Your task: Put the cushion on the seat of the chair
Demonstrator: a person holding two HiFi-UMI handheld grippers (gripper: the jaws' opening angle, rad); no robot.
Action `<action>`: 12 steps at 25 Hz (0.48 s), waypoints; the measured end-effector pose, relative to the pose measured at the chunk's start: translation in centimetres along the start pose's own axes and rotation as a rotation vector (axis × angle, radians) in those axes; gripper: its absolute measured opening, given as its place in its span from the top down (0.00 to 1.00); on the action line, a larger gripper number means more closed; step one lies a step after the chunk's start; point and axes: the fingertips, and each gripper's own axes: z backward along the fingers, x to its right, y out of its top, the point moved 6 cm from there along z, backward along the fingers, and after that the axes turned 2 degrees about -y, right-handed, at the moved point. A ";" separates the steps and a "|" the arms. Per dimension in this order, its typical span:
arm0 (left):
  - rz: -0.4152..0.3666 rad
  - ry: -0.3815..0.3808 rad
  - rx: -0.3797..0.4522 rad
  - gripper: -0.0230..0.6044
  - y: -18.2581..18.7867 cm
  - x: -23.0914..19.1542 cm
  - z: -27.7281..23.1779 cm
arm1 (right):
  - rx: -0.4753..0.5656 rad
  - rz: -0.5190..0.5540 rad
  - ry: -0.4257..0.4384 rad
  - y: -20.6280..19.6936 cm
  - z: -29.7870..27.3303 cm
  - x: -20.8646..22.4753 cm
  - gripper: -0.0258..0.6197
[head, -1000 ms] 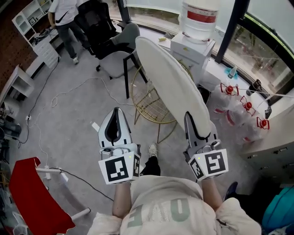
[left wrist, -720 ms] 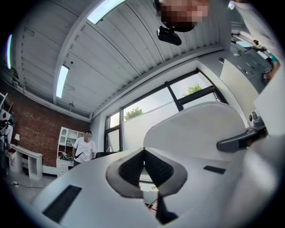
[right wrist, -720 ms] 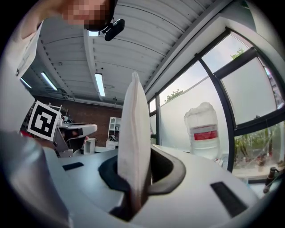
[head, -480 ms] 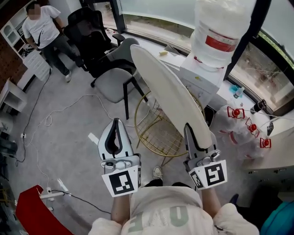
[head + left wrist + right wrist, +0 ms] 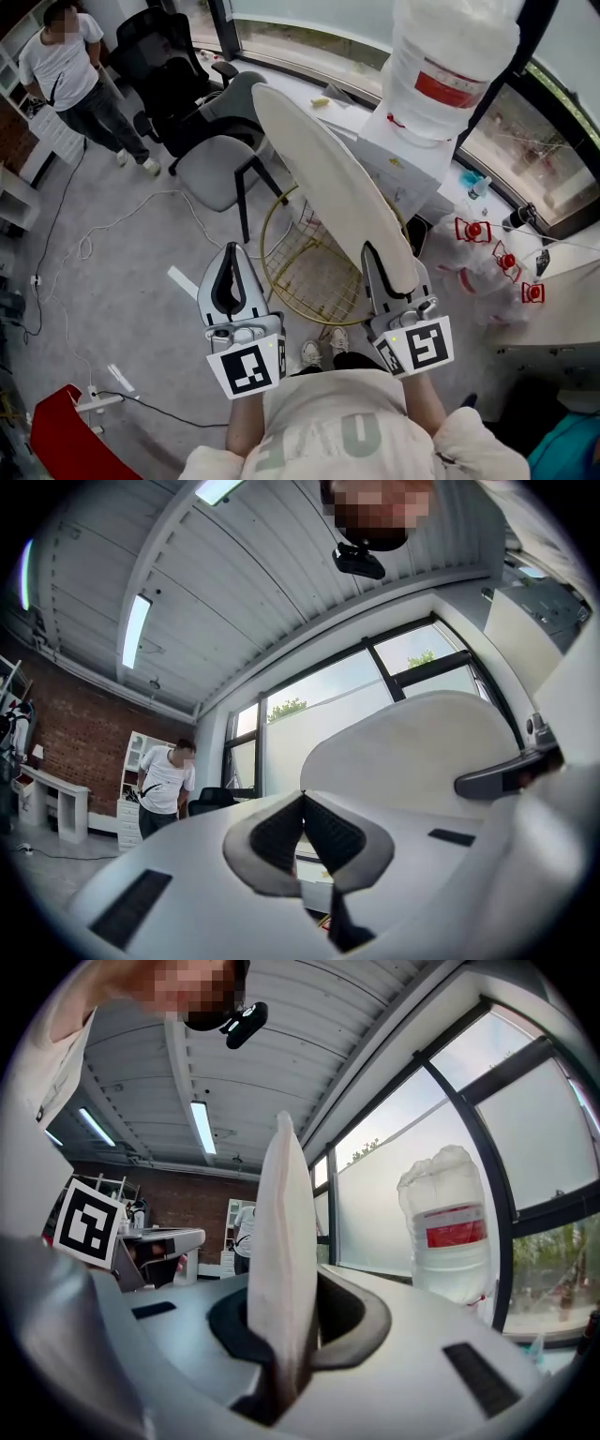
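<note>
A cream oval cushion [image 5: 333, 183] stands on edge, tilted, and reaches away from my right gripper [image 5: 380, 267], which is shut on its near rim. In the right gripper view the cushion [image 5: 284, 1260] rises edge-on from between the jaws. A round gold wire chair [image 5: 305, 272] stands on the floor just beneath the cushion, its seat bare. My left gripper [image 5: 233, 251] hovers to the left of the chair, shut and holding nothing; its pads [image 5: 286, 832] meet. The left gripper view shows the cushion [image 5: 403, 752] broadside at right.
A grey chair [image 5: 208, 169] and a black office chair [image 5: 169, 70] stand beyond the gold chair, with a person [image 5: 66, 70] at far left. A water dispenser with its bottle [image 5: 445, 61] is at right, red-capped jugs [image 5: 487, 239] beside it. Cables cross the floor; a red seat [image 5: 61, 441] lies near left.
Both grippers and the cushion have moved forward together toward the gold chair, which now lies right under the cushion and just ahead of the jaws. Grip unchanged.
</note>
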 end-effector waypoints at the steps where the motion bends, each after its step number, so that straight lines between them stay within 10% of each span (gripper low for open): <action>1: 0.003 0.005 0.000 0.94 0.0 0.2 -0.1 | -0.001 -0.009 0.003 0.0 -0.1 0.3 0.89; 12: -0.019 0.037 0.012 0.94 0.4 1.3 -1.1 | 0.013 -0.027 0.009 0.0 -0.4 2.8 0.89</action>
